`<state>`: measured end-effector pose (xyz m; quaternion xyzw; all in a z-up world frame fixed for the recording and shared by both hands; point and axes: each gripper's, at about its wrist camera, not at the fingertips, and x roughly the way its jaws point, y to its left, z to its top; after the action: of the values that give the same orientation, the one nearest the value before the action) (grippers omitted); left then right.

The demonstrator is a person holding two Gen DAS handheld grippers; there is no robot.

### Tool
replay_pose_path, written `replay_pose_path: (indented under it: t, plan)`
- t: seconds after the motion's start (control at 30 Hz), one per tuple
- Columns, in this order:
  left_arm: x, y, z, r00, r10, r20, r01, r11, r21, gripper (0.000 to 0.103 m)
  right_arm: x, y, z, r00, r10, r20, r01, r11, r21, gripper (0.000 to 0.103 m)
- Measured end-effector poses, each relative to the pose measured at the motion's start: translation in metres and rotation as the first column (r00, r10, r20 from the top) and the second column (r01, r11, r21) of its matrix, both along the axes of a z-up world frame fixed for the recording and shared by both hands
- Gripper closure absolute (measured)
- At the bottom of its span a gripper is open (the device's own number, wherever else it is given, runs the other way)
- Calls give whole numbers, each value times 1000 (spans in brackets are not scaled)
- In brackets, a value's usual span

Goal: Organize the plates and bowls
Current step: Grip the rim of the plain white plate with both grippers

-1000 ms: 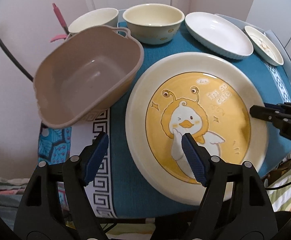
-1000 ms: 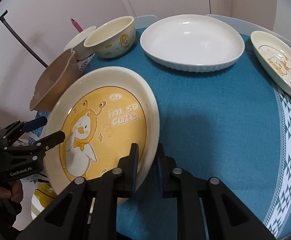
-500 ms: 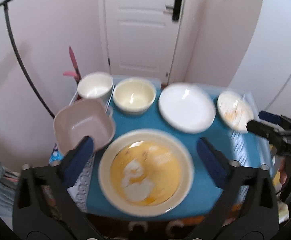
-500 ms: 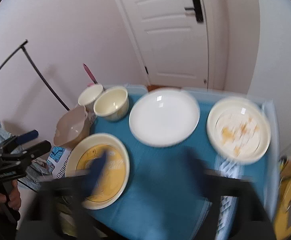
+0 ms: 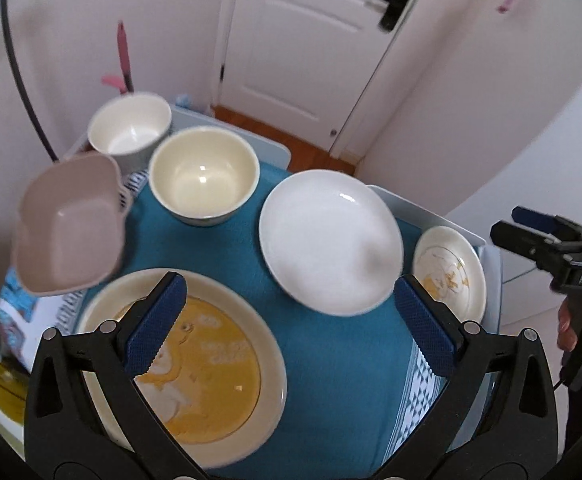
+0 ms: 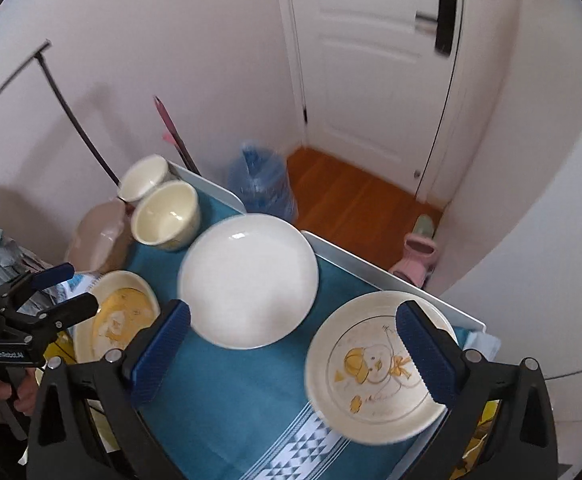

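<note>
A large yellow duck plate (image 5: 195, 364) lies flat at the near left of the blue tablecloth (image 5: 331, 360); it also shows in the right wrist view (image 6: 119, 320). A white plate (image 5: 331, 240) (image 6: 247, 280) sits mid-table, a small duck plate (image 5: 451, 272) (image 6: 375, 364) at the right. A cream bowl (image 5: 203, 176) (image 6: 167, 216), a white bowl (image 5: 129, 128) and a taupe square bowl (image 5: 67, 224) (image 6: 99, 236) stand at the left. My left gripper (image 5: 291, 324) and right gripper (image 6: 295, 356) are both wide open, empty, high above the table.
A white door (image 6: 375, 60) and wooden floor (image 6: 355, 204) lie beyond the table. A blue water bottle (image 6: 263, 184) and pink slippers (image 6: 419, 252) are on the floor. A black stand pole (image 5: 19, 60) rises at the left. The table's white rim (image 6: 371, 268) frames the cloth.
My right gripper let go of the yellow duck plate, which now lies flat. Both grippers opened wide and rose well above the table.
</note>
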<state>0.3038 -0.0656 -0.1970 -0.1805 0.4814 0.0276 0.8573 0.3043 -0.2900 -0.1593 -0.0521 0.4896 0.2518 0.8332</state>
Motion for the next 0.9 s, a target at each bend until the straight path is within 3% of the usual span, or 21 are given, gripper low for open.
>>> replay_pose_path:
  t: [0.1,0.13,0.23,0.3,0.4,0.53,0.57,0.67,0.77,0.9]
  plan:
    - [30,6,-34,997,0,-79,-4,998,-58,4,29,9,-32,996,41,-80,-41,999,-1,1]
    - [40,9,-48,993,-8,-115,-1,997,-78,10,38,12,-46,992,48,-115,-48,999,-4,1]
    - [60,11,-79,979,-31,-200,8,993,-114,26,57,18,-85,977,58,-207,-58,998,5,19]
    - [70,11,-96,972,-39,-234,12,993,-115,31,67,21,-106,964,62,-258,-61,998,10,38]
    - [78,9,-110,965,-52,-258,22,993,-117,40,76,22,-128,955,61,-291,-58,998,19,44]
    - [87,5,-123,959,-64,-274,39,994,-98,42,85,23,-141,952,86,-295,-85,996,14,46]
    - [88,5,-125,959,-67,-275,41,994,-99,51,86,24,-143,951,92,-296,-91,996,17,50]
    - [90,2,-126,959,-71,-276,50,995,-83,63,88,26,-149,946,122,-301,-118,993,32,69]
    - [90,-1,-128,956,-83,-281,65,995,-71,82,90,26,-152,945,132,-299,-123,991,48,80]
    - [86,-6,-127,960,-85,-266,79,996,-33,84,90,23,-153,946,136,-295,-117,990,80,91]
